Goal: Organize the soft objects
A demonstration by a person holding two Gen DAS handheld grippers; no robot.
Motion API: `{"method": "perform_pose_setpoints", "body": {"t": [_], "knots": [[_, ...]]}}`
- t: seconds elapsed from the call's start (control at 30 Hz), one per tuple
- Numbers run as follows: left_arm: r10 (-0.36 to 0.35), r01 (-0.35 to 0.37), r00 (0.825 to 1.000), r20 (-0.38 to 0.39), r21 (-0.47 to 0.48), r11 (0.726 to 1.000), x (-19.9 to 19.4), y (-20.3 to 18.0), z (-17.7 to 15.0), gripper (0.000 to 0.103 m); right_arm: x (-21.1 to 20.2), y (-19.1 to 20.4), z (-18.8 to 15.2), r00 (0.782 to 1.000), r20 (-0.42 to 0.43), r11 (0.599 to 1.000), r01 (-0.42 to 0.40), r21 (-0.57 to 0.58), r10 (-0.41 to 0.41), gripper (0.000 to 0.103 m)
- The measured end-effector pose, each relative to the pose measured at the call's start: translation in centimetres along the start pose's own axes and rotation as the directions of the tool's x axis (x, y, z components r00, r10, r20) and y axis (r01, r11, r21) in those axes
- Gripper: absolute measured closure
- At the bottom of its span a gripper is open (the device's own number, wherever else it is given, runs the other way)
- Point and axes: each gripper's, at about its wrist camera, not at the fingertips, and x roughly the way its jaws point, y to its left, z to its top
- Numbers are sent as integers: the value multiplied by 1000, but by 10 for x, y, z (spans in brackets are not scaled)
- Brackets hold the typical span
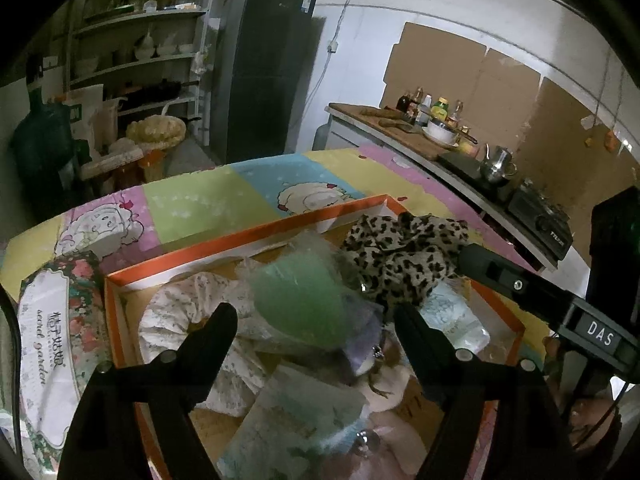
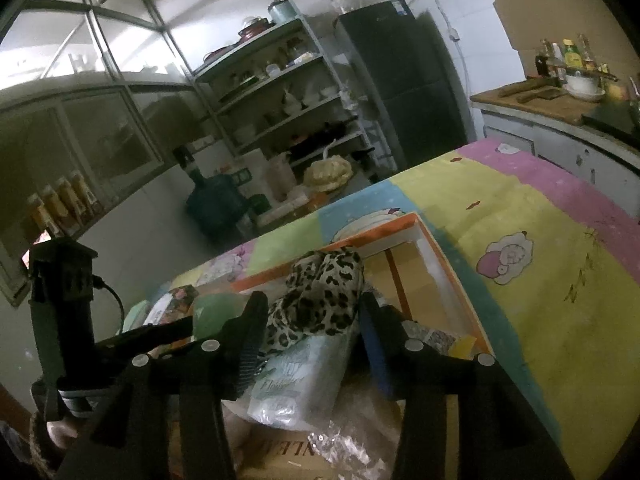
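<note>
Leopard-print cloth (image 2: 320,300) lies bunched lengthwise between right gripper's (image 2: 312,312) released jaws (left gripper (image 1: 312,320) gapes too).

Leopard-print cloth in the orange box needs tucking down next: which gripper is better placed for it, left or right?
Right, probably. The right gripper already has the leopard-print cloth between its open jaws. The left gripper stands open around the green mesh piece, with the cloth further off in the orange box.

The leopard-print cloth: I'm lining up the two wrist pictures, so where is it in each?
Left wrist: leopard-print cloth lies right of centre, at the far right end of the orange-rimmed box.
Right wrist: the cloth sits at centre, between the open jaws.
Shared landmark: the dark fridge.
</note>
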Motion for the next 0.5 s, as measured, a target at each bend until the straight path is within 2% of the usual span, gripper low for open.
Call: {"method": "perform_pose_setpoints", "body": {"t": [0.5], "knots": [[16,-18,997,71,15,1000,-37,-8,-8,22,-33,10,-9,999,47,1000,15,-16,-14,53]]}}
